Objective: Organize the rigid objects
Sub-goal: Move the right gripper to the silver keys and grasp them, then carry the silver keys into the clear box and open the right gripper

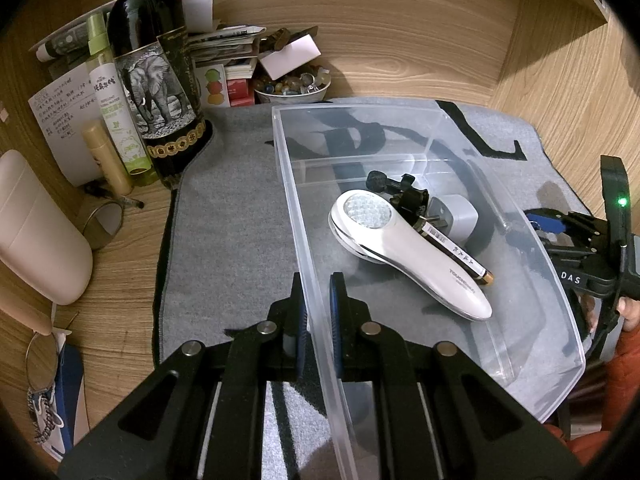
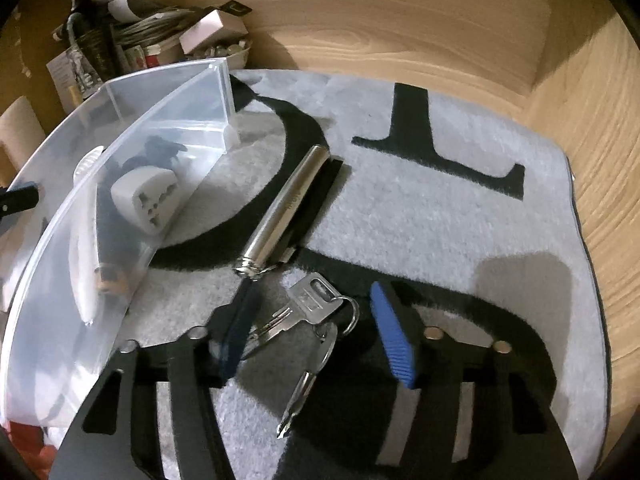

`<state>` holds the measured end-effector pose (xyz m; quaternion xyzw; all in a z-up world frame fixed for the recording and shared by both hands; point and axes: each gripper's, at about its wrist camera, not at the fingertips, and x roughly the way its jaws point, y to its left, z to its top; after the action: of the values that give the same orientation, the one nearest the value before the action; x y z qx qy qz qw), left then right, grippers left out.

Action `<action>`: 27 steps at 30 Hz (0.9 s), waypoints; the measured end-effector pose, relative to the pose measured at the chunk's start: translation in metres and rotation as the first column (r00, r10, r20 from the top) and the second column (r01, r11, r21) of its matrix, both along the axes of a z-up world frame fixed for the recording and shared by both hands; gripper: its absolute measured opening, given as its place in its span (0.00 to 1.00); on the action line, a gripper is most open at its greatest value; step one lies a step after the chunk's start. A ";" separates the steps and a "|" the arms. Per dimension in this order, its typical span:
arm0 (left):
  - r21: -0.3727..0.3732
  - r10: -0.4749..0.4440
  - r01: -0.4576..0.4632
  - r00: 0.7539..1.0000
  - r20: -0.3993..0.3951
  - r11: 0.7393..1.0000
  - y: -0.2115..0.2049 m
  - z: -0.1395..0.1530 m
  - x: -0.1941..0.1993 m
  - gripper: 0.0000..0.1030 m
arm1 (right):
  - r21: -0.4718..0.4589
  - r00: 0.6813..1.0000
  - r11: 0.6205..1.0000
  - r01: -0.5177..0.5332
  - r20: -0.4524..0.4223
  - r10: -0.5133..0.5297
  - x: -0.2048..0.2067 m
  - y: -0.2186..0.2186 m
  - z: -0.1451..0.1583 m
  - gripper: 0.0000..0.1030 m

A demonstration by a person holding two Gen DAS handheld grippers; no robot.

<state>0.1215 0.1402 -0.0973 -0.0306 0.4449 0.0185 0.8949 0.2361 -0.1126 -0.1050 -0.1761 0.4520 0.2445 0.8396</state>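
A clear plastic bin (image 1: 400, 112) sits on the grey mat. Inside lie a white handheld device (image 1: 404, 248), a black clip (image 1: 400, 192), a white plug adapter (image 1: 456, 216) and a black pen (image 1: 460, 254). My left gripper (image 1: 318, 312) is shut on the bin's near left wall. In the right wrist view, a bunch of keys (image 2: 308, 320) with a silver metal cylinder (image 2: 288, 208) lies on the mat right of the bin (image 2: 168, 100). My right gripper (image 2: 316, 332) is open, with its fingers on either side of the keys.
A wine bottle (image 1: 156, 60), a green spray bottle (image 1: 116, 108), a lip balm tube (image 1: 106, 160), papers and a bowl of small items (image 1: 292, 88) crowd the back left. A beige case (image 1: 36, 232) stands at left. Wooden walls enclose the desk.
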 end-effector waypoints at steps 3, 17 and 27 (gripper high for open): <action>-0.001 0.000 0.000 1.000 0.000 1.000 0.000 0.000 0.000 0.09 | 0.002 1.000 1.000 -0.015 0.002 0.015 -0.003 0.000 0.002 0.26; 0.000 0.001 -0.001 1.000 0.000 1.000 0.000 0.000 0.000 0.09 | 0.050 0.998 0.999 0.016 0.053 -0.019 -0.009 -0.009 0.023 0.25; 0.000 0.000 0.000 1.000 0.000 1.000 0.000 0.000 0.000 0.09 | 0.112 0.987 0.994 0.008 0.158 -0.026 -0.016 -0.011 0.066 0.25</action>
<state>0.1211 0.1403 -0.0975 -0.0307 0.4450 0.0186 0.8948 0.2200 -0.1240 -0.0388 -0.1444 0.3706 0.2473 0.8835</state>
